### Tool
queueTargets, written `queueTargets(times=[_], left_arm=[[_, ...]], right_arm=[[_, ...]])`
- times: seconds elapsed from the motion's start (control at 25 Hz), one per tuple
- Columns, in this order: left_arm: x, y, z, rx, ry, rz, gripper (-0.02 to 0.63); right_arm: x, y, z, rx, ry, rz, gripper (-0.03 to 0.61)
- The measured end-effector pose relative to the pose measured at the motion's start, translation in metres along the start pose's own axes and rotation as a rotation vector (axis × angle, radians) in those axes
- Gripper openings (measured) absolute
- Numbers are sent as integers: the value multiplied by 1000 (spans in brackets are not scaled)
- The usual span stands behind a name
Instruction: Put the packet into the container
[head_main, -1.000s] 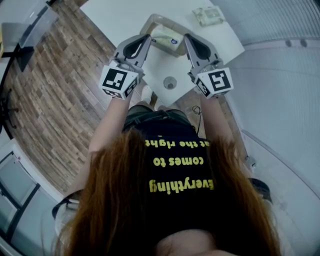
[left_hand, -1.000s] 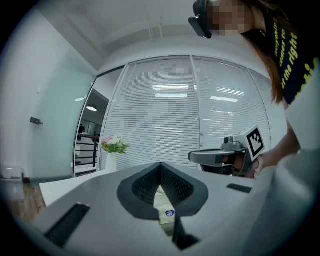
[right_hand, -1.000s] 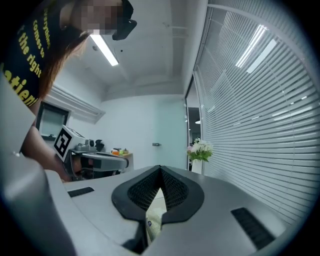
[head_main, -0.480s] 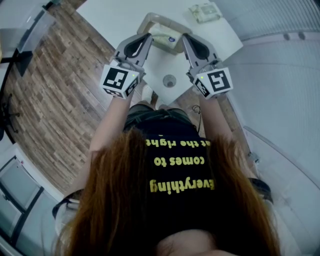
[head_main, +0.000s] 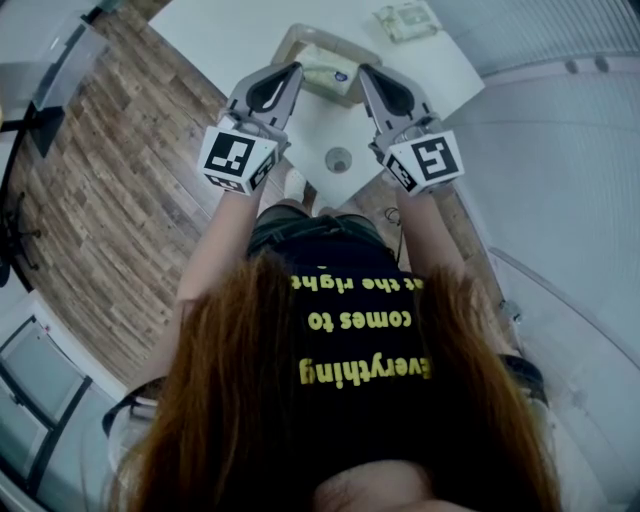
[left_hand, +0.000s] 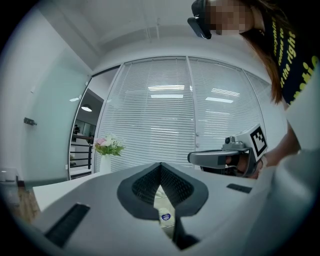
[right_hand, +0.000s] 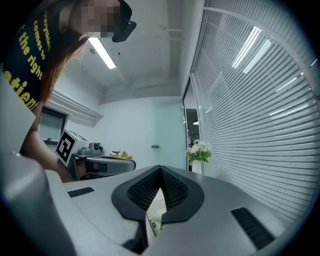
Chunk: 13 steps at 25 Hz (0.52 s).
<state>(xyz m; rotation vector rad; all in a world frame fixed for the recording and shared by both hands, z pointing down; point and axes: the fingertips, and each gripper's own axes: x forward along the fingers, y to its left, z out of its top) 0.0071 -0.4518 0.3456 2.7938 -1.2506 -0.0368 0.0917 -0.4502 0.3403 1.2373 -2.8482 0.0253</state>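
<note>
On table (head_main: 225, 35): container (head_main: 298, 36) holds packet (head_main: 328, 76) | second packet (head_main: 405, 20) lies outside | left gripper (head_main: 295, 70), right gripper (head_main: 363, 72) fingers clenched, empty

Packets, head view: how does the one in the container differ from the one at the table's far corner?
The near packet lies in the container, between the left gripper and right gripper; the far packet lies on the bare table, away from both. The near packet shows a round blue mark; the far packet shows none visible. Both are pale.
</note>
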Motion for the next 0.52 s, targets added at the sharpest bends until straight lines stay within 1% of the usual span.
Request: queueTargets(times=[0.28,0.52], left_arm=[[1,2,-3,6,0,5,-2],[-5,10,4,6,2,22,-1]], right_arm=[[4,3,-1,-2,-5,12,18],[9,8,8,-5,-7,13,18]])
